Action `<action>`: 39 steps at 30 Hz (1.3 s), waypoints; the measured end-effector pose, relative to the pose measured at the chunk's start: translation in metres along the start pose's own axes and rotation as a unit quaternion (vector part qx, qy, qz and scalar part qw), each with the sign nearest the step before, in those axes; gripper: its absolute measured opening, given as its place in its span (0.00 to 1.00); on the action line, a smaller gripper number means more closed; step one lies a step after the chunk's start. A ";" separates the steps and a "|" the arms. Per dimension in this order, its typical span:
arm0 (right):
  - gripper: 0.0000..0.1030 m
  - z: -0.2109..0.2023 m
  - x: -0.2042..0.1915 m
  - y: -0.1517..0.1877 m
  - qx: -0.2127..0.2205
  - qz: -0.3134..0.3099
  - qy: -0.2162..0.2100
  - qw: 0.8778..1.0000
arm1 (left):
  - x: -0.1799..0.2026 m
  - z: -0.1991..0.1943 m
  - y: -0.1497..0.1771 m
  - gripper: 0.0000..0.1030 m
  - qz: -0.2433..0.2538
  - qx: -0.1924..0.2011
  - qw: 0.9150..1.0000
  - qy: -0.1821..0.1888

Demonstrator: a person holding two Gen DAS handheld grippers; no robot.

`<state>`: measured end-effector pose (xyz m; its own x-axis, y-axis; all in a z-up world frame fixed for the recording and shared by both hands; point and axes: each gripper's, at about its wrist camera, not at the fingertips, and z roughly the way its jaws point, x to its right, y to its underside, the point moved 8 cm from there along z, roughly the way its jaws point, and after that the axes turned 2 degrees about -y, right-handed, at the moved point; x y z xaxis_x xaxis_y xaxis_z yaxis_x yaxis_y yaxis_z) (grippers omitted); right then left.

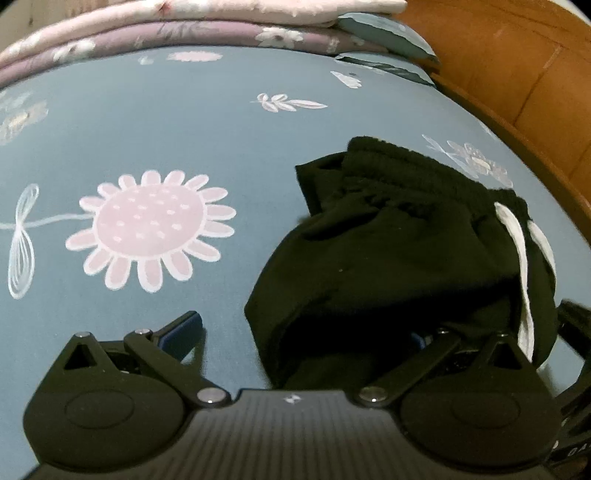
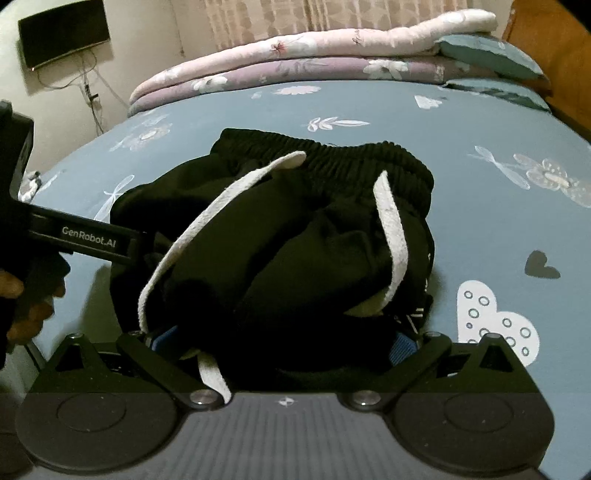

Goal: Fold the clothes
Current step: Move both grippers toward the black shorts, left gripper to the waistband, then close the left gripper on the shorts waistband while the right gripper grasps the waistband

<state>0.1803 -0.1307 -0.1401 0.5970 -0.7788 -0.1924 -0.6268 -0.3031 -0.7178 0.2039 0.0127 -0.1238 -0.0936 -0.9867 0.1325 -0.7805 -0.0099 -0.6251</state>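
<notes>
Black shorts [image 1: 388, 258] with a ribbed elastic waistband and white stripes lie bunched on the blue flowered bedsheet [image 1: 147, 129]. My left gripper [image 1: 306, 328] is open. Its left finger [image 1: 184, 326] rests bare on the sheet, and the shorts' edge covers its right finger. In the right wrist view the shorts [image 2: 295, 240] fill the middle, waistband at the far side. My right gripper [image 2: 282, 339] is open wide, with the near end of the bundle lying between and over its blue pads [image 2: 162, 339]. The left gripper's body [image 2: 92, 240] reaches in from the left, held by a hand [image 2: 22, 295].
Folded pink and purple quilts [image 2: 295, 55] are stacked at the far side of the bed, with teal pillows [image 2: 491, 55] beside them. A wooden headboard [image 1: 517, 74] borders the right. A dark screen [image 2: 62, 35] hangs on the wall. Bare sheet [image 2: 480, 221] lies right of the shorts.
</notes>
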 end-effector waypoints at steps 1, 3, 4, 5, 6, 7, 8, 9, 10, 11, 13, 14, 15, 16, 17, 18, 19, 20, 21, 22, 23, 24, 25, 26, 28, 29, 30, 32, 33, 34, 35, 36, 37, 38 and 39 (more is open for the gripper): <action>1.00 -0.002 -0.001 0.000 0.001 -0.003 0.001 1.000 | 0.001 -0.002 -0.001 0.99 0.007 0.002 1.000 -0.001; 1.00 -0.008 -0.003 0.000 0.005 -0.003 -0.003 1.000 | 0.003 -0.006 -0.003 0.93 0.021 0.005 1.000 -0.003; 1.00 -0.014 -0.004 -0.003 0.013 -0.002 -0.009 1.000 | 0.004 -0.009 -0.004 0.89 0.027 0.007 1.000 -0.003; 1.00 -0.020 -0.004 -0.005 0.022 0.000 -0.014 1.000 | 0.004 -0.015 -0.007 0.88 0.033 0.011 0.999 0.000; 1.00 -0.026 -0.005 -0.007 0.030 0.001 -0.020 0.999 | 0.004 -0.021 -0.010 0.88 0.039 0.017 0.999 0.003; 1.00 -0.032 -0.005 -0.009 0.038 0.003 -0.026 0.999 | 0.003 -0.028 -0.015 0.88 0.043 0.025 0.999 0.005; 1.00 -0.038 -0.005 -0.012 0.048 0.002 -0.030 0.998 | 0.002 -0.035 -0.019 0.87 0.047 0.033 0.998 0.007; 1.00 -0.043 -0.006 -0.015 0.057 0.001 -0.035 0.998 | 0.001 -0.042 -0.025 0.85 0.051 0.042 0.998 0.007; 1.00 -0.046 -0.006 -0.017 0.064 0.000 -0.036 0.997 | 0.000 -0.047 -0.031 0.82 0.057 0.050 0.997 0.010; 1.00 -0.049 -0.007 -0.019 0.072 -0.001 -0.037 0.997 | 0.000 -0.049 -0.037 0.80 0.064 0.056 0.996 0.013; 1.00 -0.055 -0.008 -0.023 0.086 -0.003 -0.040 0.996 | 0.001 -0.046 -0.048 0.71 0.070 0.057 0.996 0.024; 1.00 -0.058 -0.008 -0.025 0.092 -0.004 -0.041 0.995 | 0.002 -0.042 -0.054 0.69 0.071 0.055 0.995 0.030; 1.00 -0.059 -0.007 -0.026 0.093 -0.003 -0.040 0.995 | 0.003 -0.038 -0.058 0.66 0.069 0.053 0.995 0.039; 1.00 -0.060 -0.007 -0.027 0.093 -0.002 -0.041 0.995 | 0.005 -0.034 -0.061 0.66 0.067 0.050 0.995 0.049; 1.00 -0.061 -0.006 -0.028 0.093 -0.001 -0.043 0.995 | 0.007 -0.032 -0.062 0.66 0.067 0.046 0.995 0.066; 1.00 -0.063 -0.007 -0.027 0.093 -0.001 -0.044 0.995 | 0.010 -0.031 -0.063 0.65 0.067 0.042 0.993 0.082; 1.00 -0.066 -0.006 -0.028 0.093 -0.005 -0.045 0.995 | 0.012 -0.030 -0.063 0.64 0.067 0.038 0.992 0.098; 1.00 -0.068 -0.005 -0.028 0.094 -0.008 -0.046 0.995 | 0.015 -0.029 -0.064 0.64 0.067 0.035 0.991 0.114; 1.00 -0.071 -0.005 -0.028 0.094 -0.012 -0.046 0.994 | 0.017 -0.028 -0.065 0.66 0.067 0.031 0.989 0.131; 1.00 -0.073 -0.004 -0.028 0.094 -0.016 -0.047 0.994 | 0.019 -0.028 -0.064 0.66 0.070 0.026 0.987 0.144; 1.00 -0.072 -0.003 -0.029 0.093 -0.020 -0.045 0.994 | 0.022 -0.030 -0.059 0.66 0.085 0.019 0.985 0.146; 1.00 -0.071 -0.002 -0.030 0.092 -0.025 -0.043 0.995 | 0.023 -0.030 -0.055 0.66 0.101 0.008 0.985 0.139; 1.00 -0.070 -0.001 -0.031 0.090 -0.029 -0.041 0.995 | 0.024 -0.030 -0.051 0.66 0.116 -0.001 0.984 0.133; 1.00 -0.070 0.001 -0.032 0.089 -0.033 -0.039 0.995 | 0.024 -0.032 -0.049 0.66 0.125 -0.004 0.984 0.128; 1.00 -0.068 0.002 -0.033 0.088 -0.032 -0.041 0.995 | 0.021 -0.040 -0.049 0.66 0.134 -0.005 0.983 0.128; 1.00 -0.067 0.003 -0.033 0.088 -0.032 -0.042 0.995 | 0.019 -0.047 -0.053 0.67 0.134 0.001 0.982 0.132; 1.00 -0.066 0.003 -0.034 0.087 -0.031 -0.044 0.995 | 0.017 -0.053 -0.059 0.69 0.133 0.011 0.982 0.135; 1.00 -0.068 0.004 -0.033 0.090 -0.027 -0.047 0.994 | 0.012 -0.063 -0.071 0.71 0.131 0.031 0.981 0.140; 1.00 -0.068 0.005 -0.034 0.091 -0.024 -0.047 0.994 | 0.009 -0.063 -0.078 0.71 0.127 0.038 0.981 0.140; 1.00 -0.069 0.006 -0.035 0.092 -0.021 -0.047 0.994 | 0.006 -0.058 -0.085 0.71 0.119 0.040 0.982 0.141; 1.00 -0.070 0.008 -0.035 0.093 -0.018 -0.047 0.994 | 0.004 -0.052 -0.091 0.71 0.110 0.041 0.983 0.144; 1.00 -0.070 0.009 -0.036 0.094 -0.015 -0.047 0.994 | 0.002 -0.043 -0.095 0.70 0.096 0.035 0.983 0.152; 1.00 -0.071 0.010 -0.037 0.096 -0.012 -0.047 0.994 | 0.000 -0.031 -0.097 0.68 0.078 0.025 0.984 0.158; 1.00 -0.072 0.011 -0.037 0.097 -0.010 -0.047 0.994 | -0.002 -0.019 -0.097 0.68 0.062 0.012 0.985 0.162; 1.00 -0.073 0.011 -0.036 0.097 -0.013 -0.044 0.994 | -0.003 -0.007 -0.095 0.67 0.046 -0.001 0.985 0.165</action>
<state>0.1733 -0.1688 -0.0673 0.6585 -0.7184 -0.2245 -0.5081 -0.2043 -0.8367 0.2738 0.0177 -0.0593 -0.3608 -0.8766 0.3186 -0.7607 0.0790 -0.6443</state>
